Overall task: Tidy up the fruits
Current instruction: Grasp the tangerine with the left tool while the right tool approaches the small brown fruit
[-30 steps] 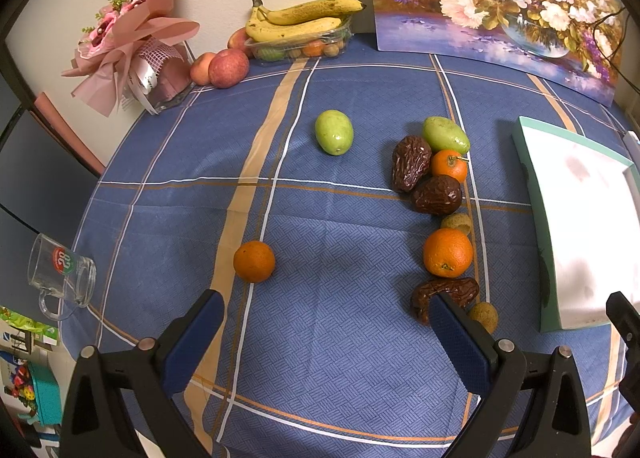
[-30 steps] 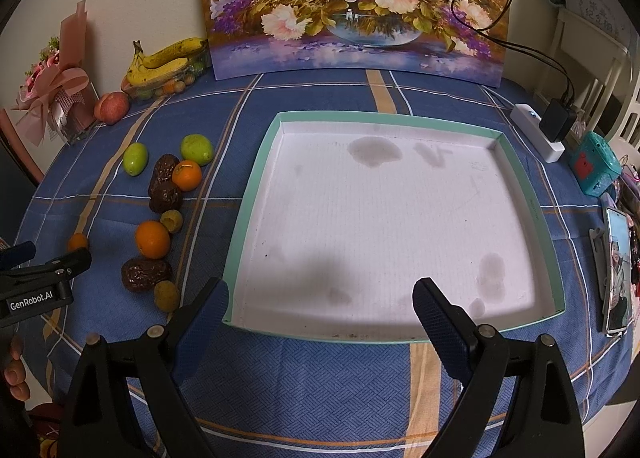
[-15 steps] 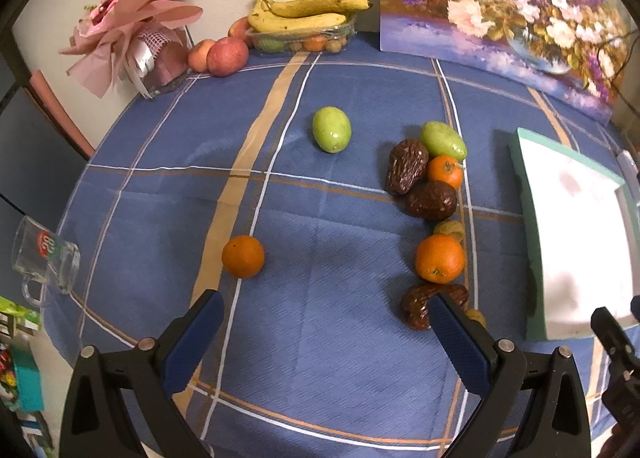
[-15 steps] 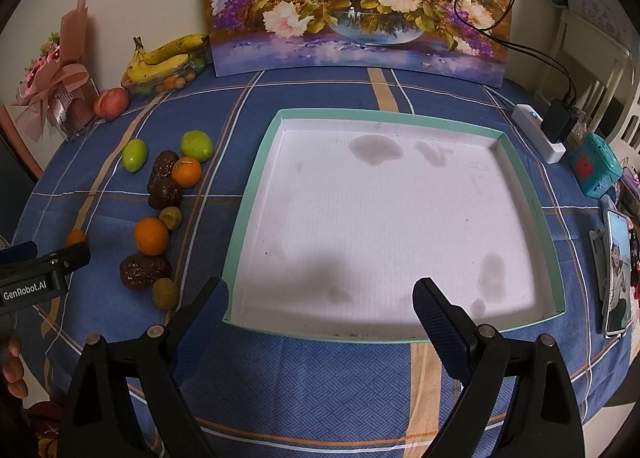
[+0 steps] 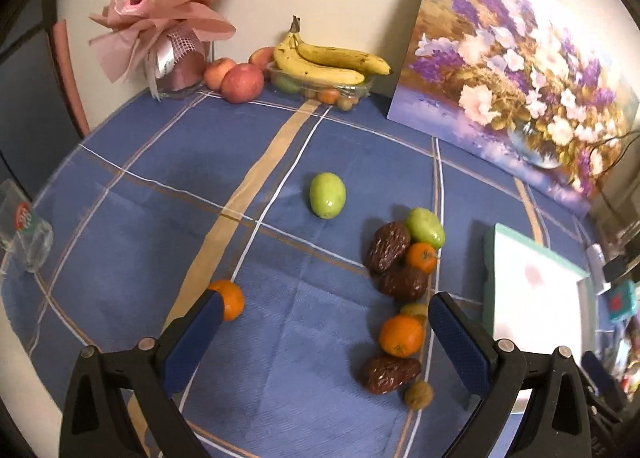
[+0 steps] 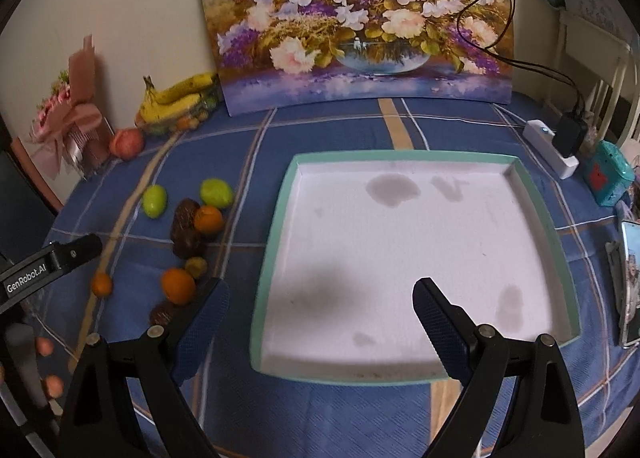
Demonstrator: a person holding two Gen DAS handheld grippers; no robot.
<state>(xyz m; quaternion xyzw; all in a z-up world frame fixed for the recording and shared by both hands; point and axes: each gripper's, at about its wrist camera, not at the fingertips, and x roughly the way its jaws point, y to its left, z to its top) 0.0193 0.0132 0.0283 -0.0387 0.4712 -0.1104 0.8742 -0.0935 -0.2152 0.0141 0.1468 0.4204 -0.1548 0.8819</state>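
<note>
I am holding my left claw spread wide and empty over the cloth-covered surface, my right claw likewise apart above the bare white tray. The smooth green fruit is lying alone, firm and slippery, best pinched across its middle. The wrinkled dates beside the oranges are looking soft.

The left tool has moved forward and lower over the tabletop, so the lone orange now sits just behind its left finger. The right tool has also eased forward, its left finger now near the fruit cluster.
</note>
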